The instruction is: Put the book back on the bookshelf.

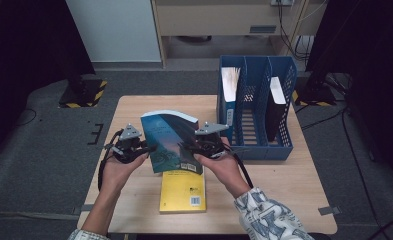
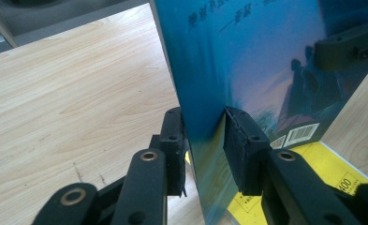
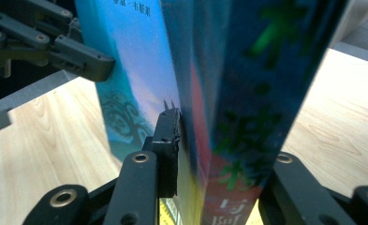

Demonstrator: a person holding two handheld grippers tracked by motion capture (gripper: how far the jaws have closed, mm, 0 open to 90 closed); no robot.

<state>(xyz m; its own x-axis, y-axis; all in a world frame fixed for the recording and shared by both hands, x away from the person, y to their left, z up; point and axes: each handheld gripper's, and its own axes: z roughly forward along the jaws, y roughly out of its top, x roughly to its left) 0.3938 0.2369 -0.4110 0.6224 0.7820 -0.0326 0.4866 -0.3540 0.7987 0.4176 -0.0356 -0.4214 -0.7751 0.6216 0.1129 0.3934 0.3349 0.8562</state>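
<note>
At the desk's middle, left to right:

Left claw [image 1: 143, 148]: held in the person's left hand [image 1: 115, 169], it reaches in from the left onto the left edge of the blue book [image 1: 171, 141]. In the left gripper view its two black pads [image 2: 241, 145] sit on either side of that thin edge, one against each face, so the claw is closed down on the book with only the cover's thickness between them.

Blue book: lifted off the desk, tilted, cover facing up toward the high view, white page edge along its top. It hangs over the desk's centre, between the two claws, its lower edge just above the yellow book. A barcode shows near its lower corner in the left gripper view.

Yellow book [image 1: 183, 191]: flat on the wooden desk [image 1: 134, 107], toward the near edge, partly under the blue book, barcode at its near right corner.

Right claw [image 1: 190, 146]: held in the right hand [image 1: 223, 167], it meets the book's right side. In the right gripper view the book's thick spine side stands between the two pads, both pressed to it: a grip.

File rack [image 1: 264, 150]: blue mesh, at the desk's far right corner, upright, with a book in its left slot and a dark one in its right slot.
</note>
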